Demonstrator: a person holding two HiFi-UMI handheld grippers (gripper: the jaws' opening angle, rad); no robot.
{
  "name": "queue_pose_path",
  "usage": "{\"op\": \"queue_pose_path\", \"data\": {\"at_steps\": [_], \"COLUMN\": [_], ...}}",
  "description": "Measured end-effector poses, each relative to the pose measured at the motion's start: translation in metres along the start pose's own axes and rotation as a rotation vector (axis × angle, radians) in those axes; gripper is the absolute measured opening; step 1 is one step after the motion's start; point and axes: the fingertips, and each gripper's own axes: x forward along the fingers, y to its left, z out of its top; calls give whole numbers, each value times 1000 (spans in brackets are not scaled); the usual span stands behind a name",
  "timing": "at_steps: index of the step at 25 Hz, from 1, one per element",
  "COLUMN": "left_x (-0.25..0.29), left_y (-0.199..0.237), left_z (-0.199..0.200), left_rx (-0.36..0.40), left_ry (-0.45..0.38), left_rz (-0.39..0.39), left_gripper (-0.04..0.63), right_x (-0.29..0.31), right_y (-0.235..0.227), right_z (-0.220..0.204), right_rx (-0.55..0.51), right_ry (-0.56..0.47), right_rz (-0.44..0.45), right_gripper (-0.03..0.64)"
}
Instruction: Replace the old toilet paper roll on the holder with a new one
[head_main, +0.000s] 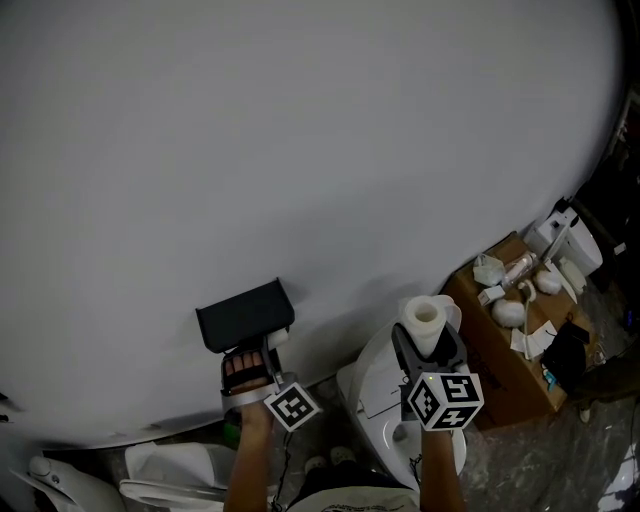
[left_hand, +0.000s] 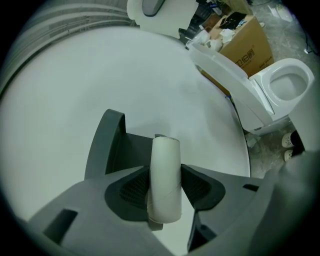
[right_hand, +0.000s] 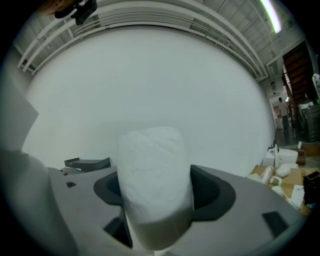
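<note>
A dark grey holder (head_main: 243, 312) is fixed to the white wall. My left gripper (head_main: 262, 347) reaches up to it from below. In the left gripper view an empty cardboard tube (left_hand: 166, 165), the old roll, stands upright between the two pads in front of the holder (left_hand: 107, 145), and my left gripper (left_hand: 165, 189) is shut on it. To the right, my right gripper (head_main: 428, 347) is shut on a full white toilet paper roll (head_main: 424, 320), held upright. In the right gripper view the new roll (right_hand: 152, 165) fills the gap of my right gripper (right_hand: 156, 194).
A white toilet (head_main: 385, 400) stands below the right gripper. A cardboard box (head_main: 505, 345) with bottles and white bits on top sits to its right. A white fixture (head_main: 170, 470) lies at the lower left. The wall (head_main: 300, 150) fills most of the view.
</note>
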Motion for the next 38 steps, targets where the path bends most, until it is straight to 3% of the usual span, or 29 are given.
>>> {"op": "queue_pose_path", "data": {"at_steps": [6,15,23,26,33,38], "left_x": [6,6,-10,-20,-51,-77], "left_y": [-1,-6,3,16,55,83], "left_z": [27,109,164,173,163,139], "left_rx": [-6,45,1,-83,-367,-653], "left_ry": [-43,-178,-304,-360,-491,-624], "left_rz": [-8,-6,-18,-25,-75,-160], "left_gripper": [196,196,196,196,196,196], "right_x": [-4,-17,-26,-27,-20,-8], "right_y": [-14,-52,-75,-73,-49,-19], "right_z": [-3,0,10,13,15,16], "right_rx": [4,4,8,3,-5,-10], "right_ry": [6,2,-23,-30,-33,-30], "right_rz": [-23,-91,-140,-135,-80,-14], "right_gripper": [333,333,333,333,333,333]}}
